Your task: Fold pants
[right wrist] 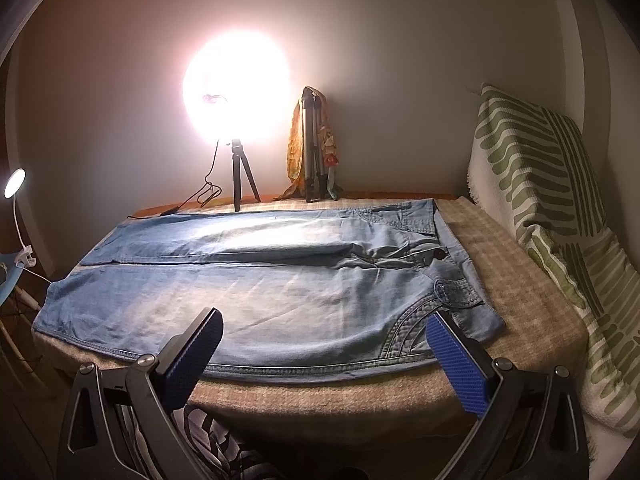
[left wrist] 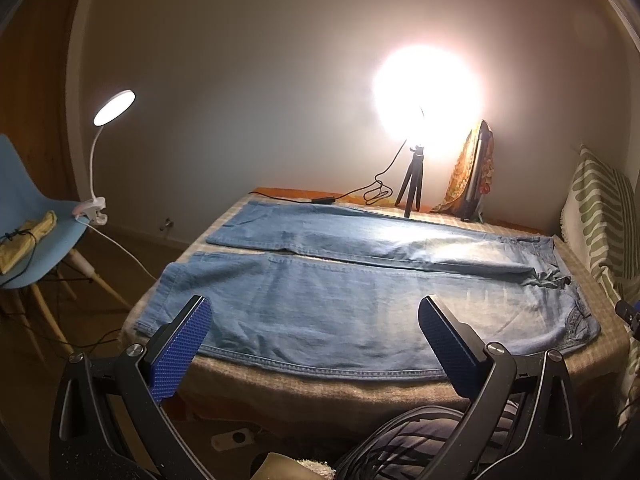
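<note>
Although the pair of light blue denim pants (left wrist: 360, 304) lay flat and fully spread on the beige woven blanket (left wrist: 320, 390) covering the table, with the two legs side by side and the waistband toward the right, no fold had yet been made. The fabric appeared soft and limp, moderately heavy for cloth, not fragile, and likely to sag between two holds. Best purchase was judged to be the stitched near side seam (right wrist: 300, 370) at the hem end and at the waistband corner (right wrist: 480, 320), where doubled denim would resist slipping. The left gripper (left wrist: 314, 312) hung above the near leg with its blue-padded jaws spread wide and empty; the right gripper (right wrist: 326, 320) stood likewise wide apart and empty, near the embroidered pocket (right wrist: 416, 320). Beyond stood a glaring ring light on a small black tripod (right wrist: 240, 184).
</note>
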Demonstrator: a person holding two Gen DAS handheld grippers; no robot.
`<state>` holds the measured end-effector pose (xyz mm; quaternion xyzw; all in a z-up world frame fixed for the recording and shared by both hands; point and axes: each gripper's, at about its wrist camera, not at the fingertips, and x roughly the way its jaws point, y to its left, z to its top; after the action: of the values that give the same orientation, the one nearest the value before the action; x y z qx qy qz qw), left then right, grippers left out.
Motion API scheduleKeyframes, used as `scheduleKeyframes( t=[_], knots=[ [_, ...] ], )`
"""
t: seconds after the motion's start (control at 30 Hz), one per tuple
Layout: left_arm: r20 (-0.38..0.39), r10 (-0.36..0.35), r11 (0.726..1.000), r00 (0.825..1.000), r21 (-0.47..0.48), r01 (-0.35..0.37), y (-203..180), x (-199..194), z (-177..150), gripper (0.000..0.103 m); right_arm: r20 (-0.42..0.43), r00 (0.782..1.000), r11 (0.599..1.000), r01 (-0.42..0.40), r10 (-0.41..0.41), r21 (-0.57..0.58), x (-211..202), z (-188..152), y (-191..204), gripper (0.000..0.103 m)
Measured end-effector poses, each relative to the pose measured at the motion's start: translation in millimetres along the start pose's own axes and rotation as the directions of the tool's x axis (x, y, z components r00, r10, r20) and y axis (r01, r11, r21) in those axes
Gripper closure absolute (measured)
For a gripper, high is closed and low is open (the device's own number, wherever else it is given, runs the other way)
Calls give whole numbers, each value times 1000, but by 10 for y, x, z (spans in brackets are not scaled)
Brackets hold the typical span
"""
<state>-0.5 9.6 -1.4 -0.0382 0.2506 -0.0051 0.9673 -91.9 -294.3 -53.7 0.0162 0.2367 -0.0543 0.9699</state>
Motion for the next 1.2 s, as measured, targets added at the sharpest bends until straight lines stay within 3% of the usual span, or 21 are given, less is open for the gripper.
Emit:
scheduleKeyframes(
  t=[1.2],
  knots=[
    [-11,14,1000,1000,5,-13,0,44,20,0,5,1000,1000,-8,8,-15,-14,34,69,0]
  ],
)
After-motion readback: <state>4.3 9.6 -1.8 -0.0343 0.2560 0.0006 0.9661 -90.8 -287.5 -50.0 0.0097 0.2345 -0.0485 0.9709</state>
